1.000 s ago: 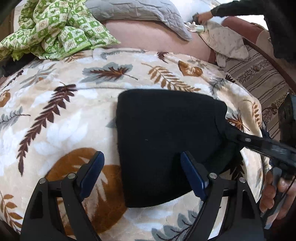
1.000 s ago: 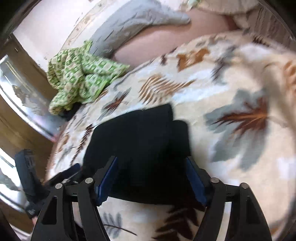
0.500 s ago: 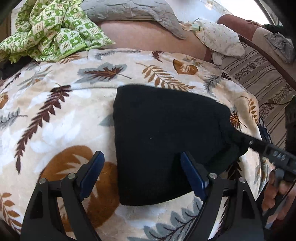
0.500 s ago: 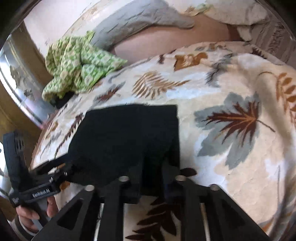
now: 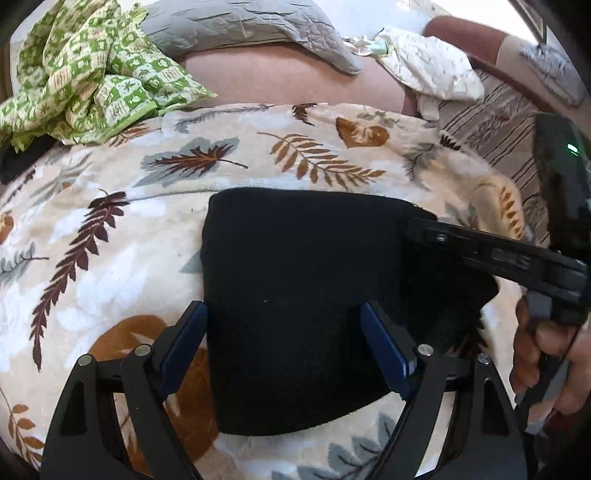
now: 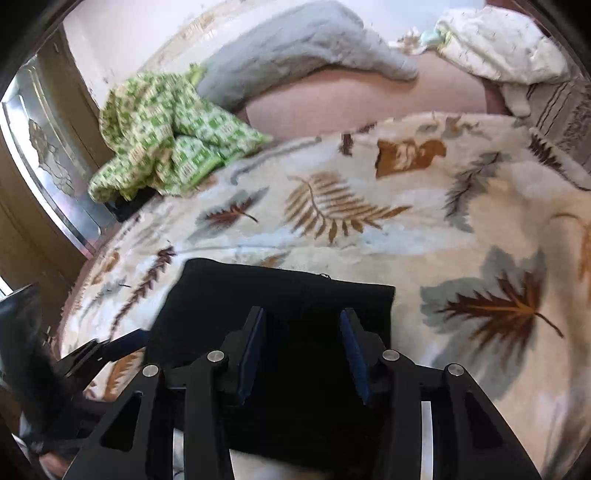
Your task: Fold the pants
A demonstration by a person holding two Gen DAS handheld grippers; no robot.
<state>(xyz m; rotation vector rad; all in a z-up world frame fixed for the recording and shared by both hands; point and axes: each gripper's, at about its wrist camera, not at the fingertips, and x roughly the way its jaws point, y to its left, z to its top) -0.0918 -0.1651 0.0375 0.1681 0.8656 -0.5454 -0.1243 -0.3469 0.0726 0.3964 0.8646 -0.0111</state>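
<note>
The black pants (image 5: pixel 295 266) lie folded into a compact rectangle on the leaf-print blanket (image 5: pixel 110 229). My left gripper (image 5: pixel 284 332) is open, its blue pads straddling the near part of the pants, holding nothing. My right gripper (image 6: pixel 303 332) is partly open just over the pants (image 6: pixel 280 291), its pads apart with only black cloth showing between them. In the left wrist view the right gripper (image 5: pixel 413 229) reaches in from the right onto the far right corner of the pants. The left gripper (image 6: pixel 122 341) shows at the left edge of the pants in the right wrist view.
A crumpled green checked cloth (image 5: pixel 85 70) lies at the far left of the bed. A grey quilted pillow (image 5: pixel 243 26) and a cream cloth (image 5: pixel 428 70) lie at the back. A striped cover (image 5: pixel 491 129) is at the right. A mirrored wardrobe (image 6: pixel 44 166) stands to the left.
My right gripper shut on the pants' edge half a second ago and has now partly opened again. The pants lie flat. My left gripper stayed open and in place.
</note>
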